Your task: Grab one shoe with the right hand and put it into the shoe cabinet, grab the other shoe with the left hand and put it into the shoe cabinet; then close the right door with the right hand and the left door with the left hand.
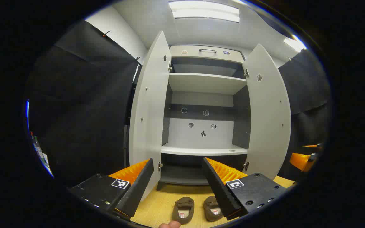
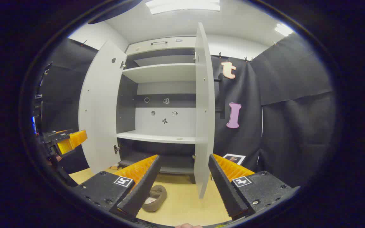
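Tall pale grey shoe cabinet (image 1: 206, 95) with both doors swung wide: left door (image 1: 149, 114) and right door (image 1: 269, 110) standing open, grey shelves (image 1: 204, 149) inside bare. Pair of brown slip-on shoes on the light wooden floor (image 1: 157, 205) just before the cabinet: left shoe (image 1: 183, 209) and right shoe (image 1: 212, 207) side by side, slightly apart, long axes running toward the cabinet, toes pointing at it, open heels toward the camera. Left gripper (image 1: 177, 186) above the pair, fingers spread wide, holding nothing. Right gripper (image 2: 184, 183) likewise wide open and empty, facing the edge of the right door (image 2: 204, 110); one brown shoe (image 2: 154, 198) beside its left finger.
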`<action>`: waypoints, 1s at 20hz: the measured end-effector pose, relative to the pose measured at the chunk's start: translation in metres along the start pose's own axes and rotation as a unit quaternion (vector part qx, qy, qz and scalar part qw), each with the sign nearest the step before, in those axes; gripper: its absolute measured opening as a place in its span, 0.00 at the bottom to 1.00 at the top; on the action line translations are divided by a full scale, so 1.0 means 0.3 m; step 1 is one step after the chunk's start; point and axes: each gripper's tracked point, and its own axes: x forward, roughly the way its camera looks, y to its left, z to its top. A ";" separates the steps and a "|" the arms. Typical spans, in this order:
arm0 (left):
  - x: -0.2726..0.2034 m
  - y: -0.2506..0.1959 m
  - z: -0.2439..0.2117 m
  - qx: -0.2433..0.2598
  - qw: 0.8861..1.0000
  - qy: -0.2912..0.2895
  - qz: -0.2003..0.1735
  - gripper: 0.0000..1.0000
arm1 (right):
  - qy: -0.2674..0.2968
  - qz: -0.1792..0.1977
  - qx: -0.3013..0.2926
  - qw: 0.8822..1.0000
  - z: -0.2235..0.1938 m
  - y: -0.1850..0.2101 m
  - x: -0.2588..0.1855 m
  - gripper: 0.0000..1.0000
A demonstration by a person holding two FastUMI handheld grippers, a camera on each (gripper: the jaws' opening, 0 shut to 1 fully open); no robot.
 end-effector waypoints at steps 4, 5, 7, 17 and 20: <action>0.022 0.042 -0.009 -0.008 1.000 0.004 -0.001 0.95 | -0.007 -0.005 -0.008 1.000 0.027 0.036 0.005 0.99; 0.023 0.049 -0.013 -0.009 1.000 0.005 -0.001 0.95 | -0.009 -0.005 -0.012 1.000 0.031 0.044 0.007 0.99; 0.030 0.063 -0.019 -0.011 1.000 0.008 -0.001 0.95 | -0.010 -0.006 -0.018 1.000 0.031 0.059 0.009 0.99; 0.035 0.096 0.000 0.005 1.000 0.007 0.005 0.95 | 0.005 0.042 -0.020 0.999 -0.008 0.207 0.074 0.99; 0.034 0.120 0.014 0.003 1.000 0.002 0.014 0.95 | 0.039 0.095 -0.028 0.994 -0.094 0.330 0.136 1.00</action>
